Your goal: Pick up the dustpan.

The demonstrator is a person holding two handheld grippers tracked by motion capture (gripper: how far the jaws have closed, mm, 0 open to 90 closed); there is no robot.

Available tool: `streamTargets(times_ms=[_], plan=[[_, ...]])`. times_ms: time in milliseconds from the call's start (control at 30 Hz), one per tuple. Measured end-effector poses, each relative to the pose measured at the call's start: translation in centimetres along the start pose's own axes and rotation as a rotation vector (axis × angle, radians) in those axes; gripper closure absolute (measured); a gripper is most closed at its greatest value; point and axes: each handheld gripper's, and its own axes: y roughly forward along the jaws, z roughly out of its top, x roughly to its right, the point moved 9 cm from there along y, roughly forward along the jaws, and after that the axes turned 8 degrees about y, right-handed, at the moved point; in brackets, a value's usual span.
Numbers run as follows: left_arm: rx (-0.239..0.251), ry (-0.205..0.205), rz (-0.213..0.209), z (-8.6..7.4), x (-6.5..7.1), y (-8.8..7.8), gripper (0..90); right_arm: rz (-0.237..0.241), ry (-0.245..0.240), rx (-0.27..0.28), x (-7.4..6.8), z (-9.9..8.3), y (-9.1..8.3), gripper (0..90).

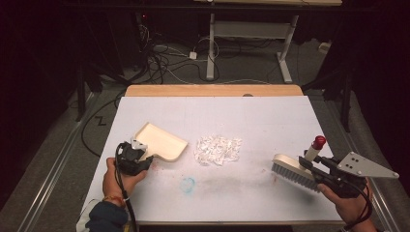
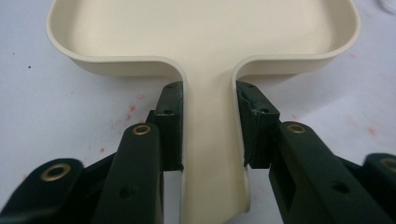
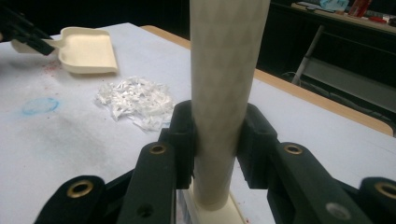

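Note:
A cream dustpan (image 1: 163, 139) lies left of centre on the white table sheet (image 1: 251, 121), mouth facing the far right. My left gripper (image 1: 140, 151) is shut on its flat handle; in the left gripper view both pads (image 2: 170, 119) press the handle's sides below the dustpan (image 2: 205, 37). A pile of shredded white paper (image 1: 217, 150) sits mid-table. At the right, my right gripper (image 1: 310, 164) is shut on the round cream handle (image 3: 226, 56) of a brush (image 1: 290, 171), bristles toward the table and red handle tip (image 1: 319, 141) pointing up. Farther off in the right gripper view lie the paper pile (image 3: 135, 100) and the dustpan (image 3: 88, 49).
A blue smudged ring (image 1: 187, 183) marks the sheet near the front, with faint red specks near the dustpan. The table's bare wooden edge (image 1: 212, 90) runs along the far side. Beyond it, cables and a white desk frame (image 1: 211, 48) stand on the floor.

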Motion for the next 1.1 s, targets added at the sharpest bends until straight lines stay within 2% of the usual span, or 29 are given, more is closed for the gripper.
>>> streamTargets(times_ms=[233, 500, 633, 800, 1000, 1100], plan=[[-0.002, 0.057, -0.045, -1.2, 2.5, -1.9, 63.4, 0.003, 0.003, -0.002, -0.3, -0.3, 0.6, 71.0], [-0.013, 0.068, -0.113, -3.1, 4.6, -2.7, 63.4, -0.007, 0.014, 0.013, -0.2, -0.2, 1.2, 71.0], [-0.019, 0.079, -0.133, -3.8, 5.3, -2.9, 63.4, -0.005, 0.031, 0.003, -0.1, -0.4, 1.6, 71.0], [-0.022, 0.1, -0.149, -4.0, 5.8, -2.6, 63.4, -0.004, 0.024, 0.004, -0.1, -0.3, 1.7, 71.0], [-0.022, 0.111, -0.148, -4.2, 6.0, -2.8, 63.3, -0.002, 0.016, 0.02, -0.4, 0.2, 2.3, 71.0], [-0.022, 0.116, -0.141, -4.3, 6.1, -2.9, 63.3, -0.004, 0.004, 0.047, -0.5, 0.6, 2.6, 71.1]])
